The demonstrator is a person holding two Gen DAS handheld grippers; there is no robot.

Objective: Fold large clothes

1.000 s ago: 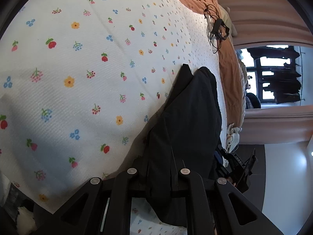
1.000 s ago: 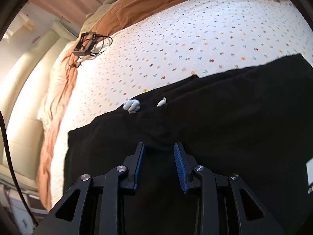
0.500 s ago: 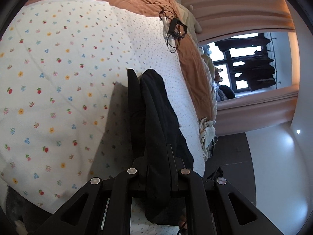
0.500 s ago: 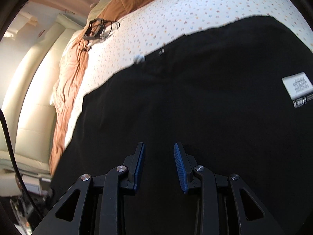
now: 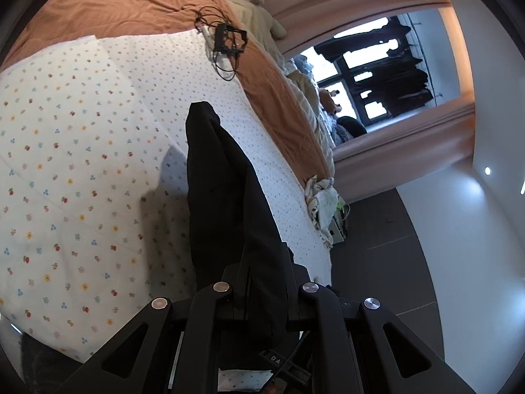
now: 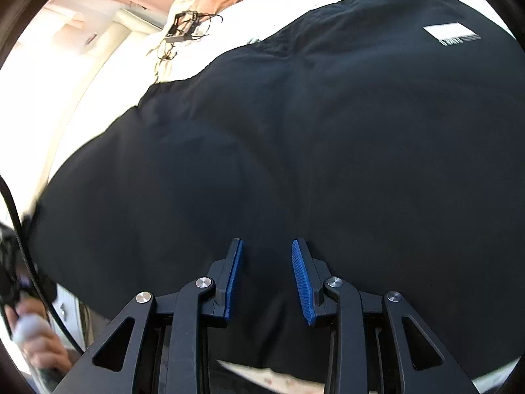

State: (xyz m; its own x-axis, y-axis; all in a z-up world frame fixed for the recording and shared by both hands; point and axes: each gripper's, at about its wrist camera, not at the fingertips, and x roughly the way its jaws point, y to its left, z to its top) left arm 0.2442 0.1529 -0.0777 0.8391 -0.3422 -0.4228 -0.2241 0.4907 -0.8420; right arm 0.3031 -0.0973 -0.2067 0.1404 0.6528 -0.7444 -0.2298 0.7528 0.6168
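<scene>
Left wrist view: left gripper (image 5: 262, 292) clamped on large black fabric garment (image 5: 223, 190), lifted above floral white bedsheet (image 5: 82, 164).

Right wrist view: right gripper (image 6: 267, 275) partly parted, pads astride garment (image 6: 328, 131) cloth; grip uncertain. Fold under way, garment raised, not yet laid down.

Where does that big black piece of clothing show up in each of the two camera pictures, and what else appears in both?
Left wrist view: the black garment runs as a narrow band from the picture's middle down into the shut jaws at the bottom.
Right wrist view: the black garment fills most of the picture, spread behind the blue-padded jaws.
Shared landmark: the tangle of black cables on the bed, near the top.
</scene>
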